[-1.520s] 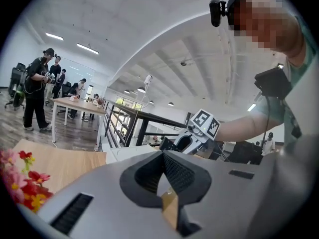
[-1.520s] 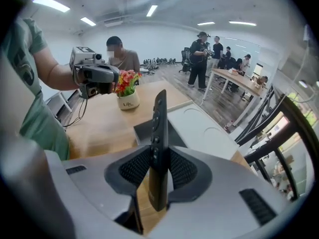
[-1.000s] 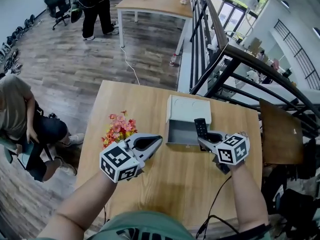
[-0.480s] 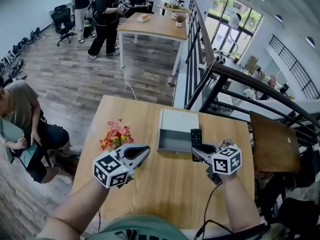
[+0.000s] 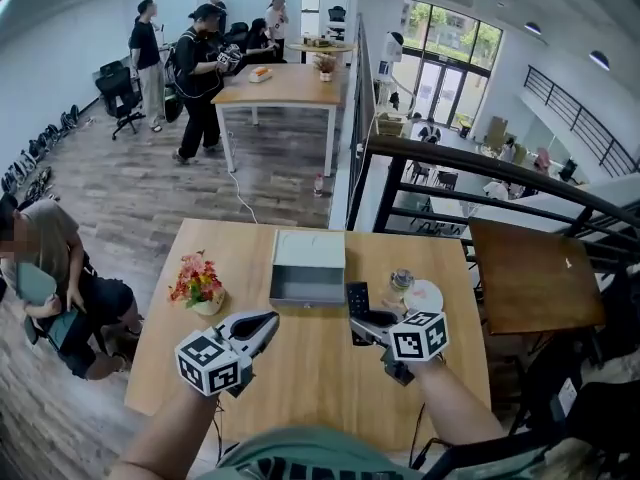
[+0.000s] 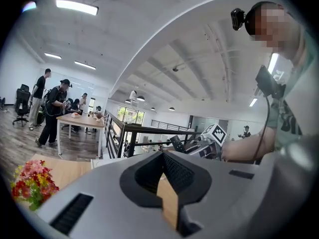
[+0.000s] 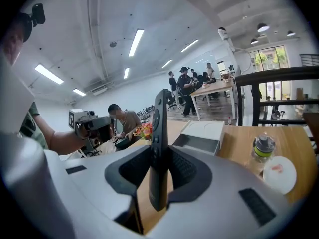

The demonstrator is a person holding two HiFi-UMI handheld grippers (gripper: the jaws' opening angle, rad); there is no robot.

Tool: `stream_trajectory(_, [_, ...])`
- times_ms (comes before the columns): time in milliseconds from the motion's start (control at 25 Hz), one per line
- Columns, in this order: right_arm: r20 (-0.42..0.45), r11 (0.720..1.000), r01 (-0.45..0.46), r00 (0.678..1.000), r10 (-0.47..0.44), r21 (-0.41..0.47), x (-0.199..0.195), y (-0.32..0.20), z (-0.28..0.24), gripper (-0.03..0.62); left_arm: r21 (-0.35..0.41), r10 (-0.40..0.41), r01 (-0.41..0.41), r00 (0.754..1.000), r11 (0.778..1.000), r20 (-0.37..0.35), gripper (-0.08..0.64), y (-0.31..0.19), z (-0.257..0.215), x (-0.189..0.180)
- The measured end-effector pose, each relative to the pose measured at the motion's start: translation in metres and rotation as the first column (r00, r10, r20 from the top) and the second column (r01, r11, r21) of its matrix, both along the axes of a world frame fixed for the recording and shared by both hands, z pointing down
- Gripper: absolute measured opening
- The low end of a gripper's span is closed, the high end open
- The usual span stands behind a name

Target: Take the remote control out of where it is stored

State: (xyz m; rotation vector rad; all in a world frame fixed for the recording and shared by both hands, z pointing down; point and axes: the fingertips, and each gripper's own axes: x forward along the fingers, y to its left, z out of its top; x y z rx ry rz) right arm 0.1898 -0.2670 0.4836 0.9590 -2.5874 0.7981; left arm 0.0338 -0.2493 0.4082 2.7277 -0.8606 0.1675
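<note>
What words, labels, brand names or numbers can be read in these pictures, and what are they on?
Nothing here reads as text.
On the cubes of the left gripper and right gripper: black-and-white square patterns, no letters.
On the remote control: buttons only, no legible print.
On the flower pot: too small to read.
On the shirt: print too blurred to read.

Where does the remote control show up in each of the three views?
Head view: remote control just below centre, in the right claw.
Left gripper view: small, right of centre.
Right gripper view: upright, dead centre.
Shared landmark: flowers.
</note>
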Motion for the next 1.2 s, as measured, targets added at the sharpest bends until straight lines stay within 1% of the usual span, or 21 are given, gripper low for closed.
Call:
stream_trajectory(160, [0.036,1.000,-0.029,0.999,0.029,0.008,0.026,0.021,-0.011,0.115,-0.012,0.032,-0.032,0.999,0.999,-0.004,0.004,0.011,-0.004,0.027])
stream_trajectory(320, [0.060,0.997,-0.066,0.996,0.063,0.046,0.042,0.038,-0.028,0.115,0.003,0.083,-0.083,0.996,0.997,-0.017,0.005,0.021,-0.011,0.043])
stream_trajectory(440, [0.066,0.992,-0.104,0.993,0.099,0.071,0.045,0.051,-0.040,0.115,0.029,0.124,-0.123,0.992,0.992,-0.027,0.004,0.035,-0.018,0.040])
stream_trajectory(560, [0.085,0.981,-0.170,0.983,0.162,0.093,0.043,0.062,-0.056,0.115,0.064,0.176,-0.174,0.984,0.983,-0.026,0.005,0.046,-0.030,0.025])
stream_trajectory(720, [0.129,0.958,-0.274,0.957,0.262,0.088,0.031,0.076,-0.066,0.115,0.090,0.217,-0.214,0.976,0.973,-0.022,0.005,0.052,-0.041,-0.015])
stream_trajectory(920, [0.144,0.923,-0.379,0.919,0.367,0.070,0.023,0.085,-0.066,0.115,0.091,0.247,-0.242,0.968,0.966,-0.042,0.005,0.046,-0.040,-0.055])
stream_trajectory(1040, [0.156,0.887,-0.460,0.880,0.449,0.038,0.025,0.101,-0.056,0.115,0.077,0.305,-0.302,0.951,0.950,-0.041,0.005,0.044,-0.032,-0.056])
stream_trajectory(1120, [0.156,0.864,-0.503,0.854,0.496,0.010,0.028,0.114,-0.047,0.115,0.067,0.348,-0.345,0.936,0.936,-0.043,0.005,0.045,-0.025,-0.048])
stream_trajectory(1200, [0.152,0.849,-0.529,0.838,0.524,-0.011,0.035,0.124,-0.040,0.115,0.062,0.380,-0.377,0.924,0.924,-0.046,0.005,0.048,-0.020,-0.036])
